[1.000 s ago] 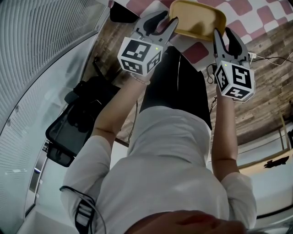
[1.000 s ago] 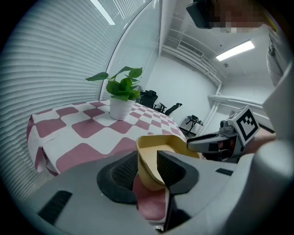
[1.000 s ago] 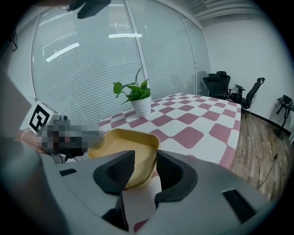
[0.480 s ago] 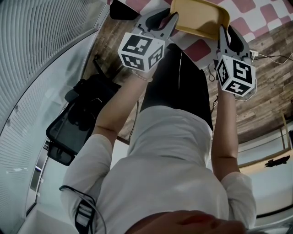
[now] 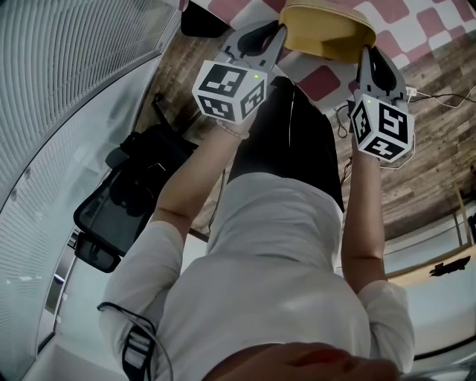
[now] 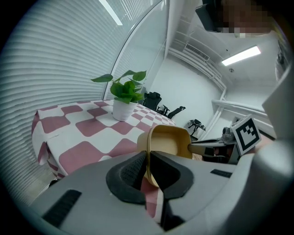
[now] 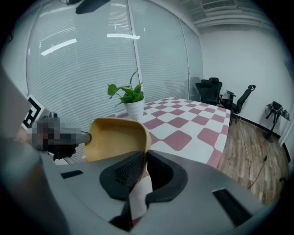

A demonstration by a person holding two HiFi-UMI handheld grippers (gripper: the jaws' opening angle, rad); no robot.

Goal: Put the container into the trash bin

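Observation:
A tan shallow container (image 5: 327, 30) is at the near edge of the checkered table (image 5: 416, 22), with a gripper on each end. My left gripper (image 5: 279, 33) bites its left rim, jaws still closing; in the left gripper view the pads (image 6: 133, 170) press the thin wall of the container (image 6: 167, 140). My right gripper (image 5: 366, 56) clamps the right rim, jaws also closing. In the right gripper view the wall of the container (image 7: 117, 137) runs between the pads (image 7: 128, 172). Each gripper view shows the other gripper at the container's far end.
A potted plant (image 6: 123, 98) stands further along the red-and-white tablecloth (image 7: 183, 133). Office chairs (image 7: 209, 92) stand beyond the table on wooden floor (image 7: 257, 156). A black box-like bin with dark contents (image 5: 123, 205) is on the floor at my left, beside the curved blinds (image 5: 67, 89).
Both pairs of jaws have closed from wide open onto the container's two ends. The container now shows more of its side wall, tipped up a little. The hands have barely shifted.

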